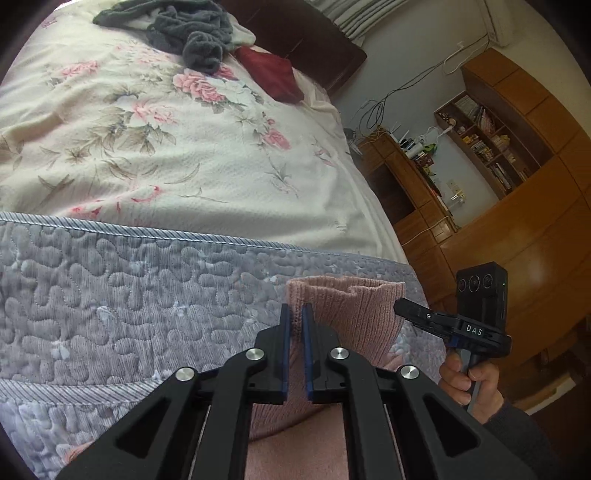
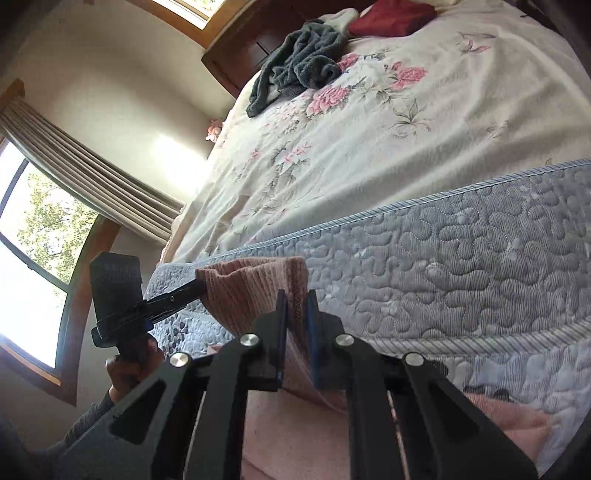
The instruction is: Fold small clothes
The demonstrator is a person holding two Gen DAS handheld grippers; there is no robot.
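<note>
The bed [image 1: 155, 147] is stretching away ahead of both hand-held grippers, covered by a cream sheet [image 2: 424, 140] that is showing a fine woven texture and a print of pink flowers with grey-green leaves. Nearer the grippers, a blue-grey quilt [image 1: 110, 288] is lying across the bed's edge, stitched in winding, puffy loops and finished with a corded rim.

A pink ribbed knit garment [image 1: 354, 310] is hanging between the two grippers, just in front of the quilt, its top hem pulled into a loose band and the rest dropping below the fingers.

The left hand-held gripper [image 1: 296, 325] is pinching the garment's hem at a narrow gap, its blue-edged black fingers [image 1: 283, 325] pressing the knit from both sides. The right hand-held gripper [image 2: 296, 317] is doing the same at the other end of the hem, also nearly closed on the fabric. In the left wrist view, that right gripper is showing to the right, with a hand [image 1: 469, 384] wrapping its handle.

Far beyond the grippers, a crumpled dark grey fleecy cloth [image 1: 192, 33] is lying at the head of the bed, with a folded dark red cloth [image 1: 273, 74] just beside it.
</note>
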